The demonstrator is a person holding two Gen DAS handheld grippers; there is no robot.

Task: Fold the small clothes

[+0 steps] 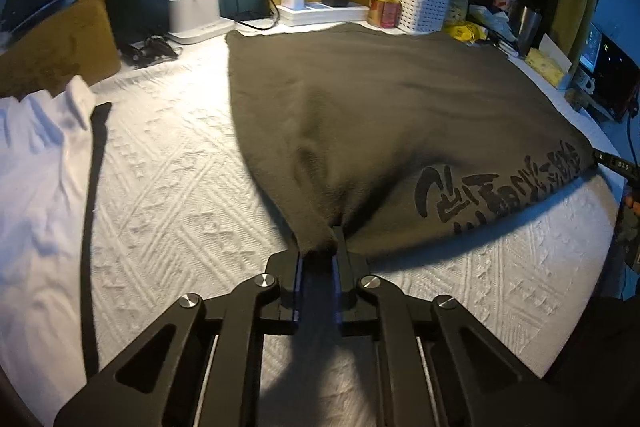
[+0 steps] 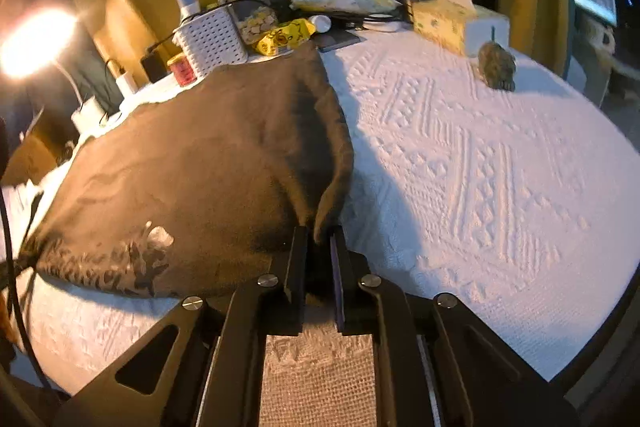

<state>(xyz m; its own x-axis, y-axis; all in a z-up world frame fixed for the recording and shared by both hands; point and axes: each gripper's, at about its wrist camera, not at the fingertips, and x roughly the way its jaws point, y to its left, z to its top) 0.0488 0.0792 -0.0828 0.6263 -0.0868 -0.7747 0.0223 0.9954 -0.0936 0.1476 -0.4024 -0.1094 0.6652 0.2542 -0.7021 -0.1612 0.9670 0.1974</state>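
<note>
- Garment on the left: a rumpled white cloth point(image 1: 36, 155) with a black strap point(image 1: 94, 211) lies bunched at the left edge of the white textured bedspread point(image 1: 180, 195), not yet folded.
- Olive-brown fabric garment with black printed lettering point(image 1: 380, 115) lies spread mostly flat across the middle of the bedspread, its far edge near the white perforated plastic basket point(image 1: 420, 3) and the clutter along the wall.
- Left gripper point(image 1: 320, 251) is pressed together, pinching the garment's near left corner, which is gathered into a peak.
- Right gripper point(image 2: 320, 231) pinches the near right corner, fabric pulled up between its pads.
- Near hem, bearing the lettering, runs crosswise between the two grippers; the garment's long axis appears to run away from them toward the wall, though the lens distorts this.
- No fold shows in this garment yet; judged from this, the task is at its start, with the near edge apparently ready to be carried toward the far edge.
</note>
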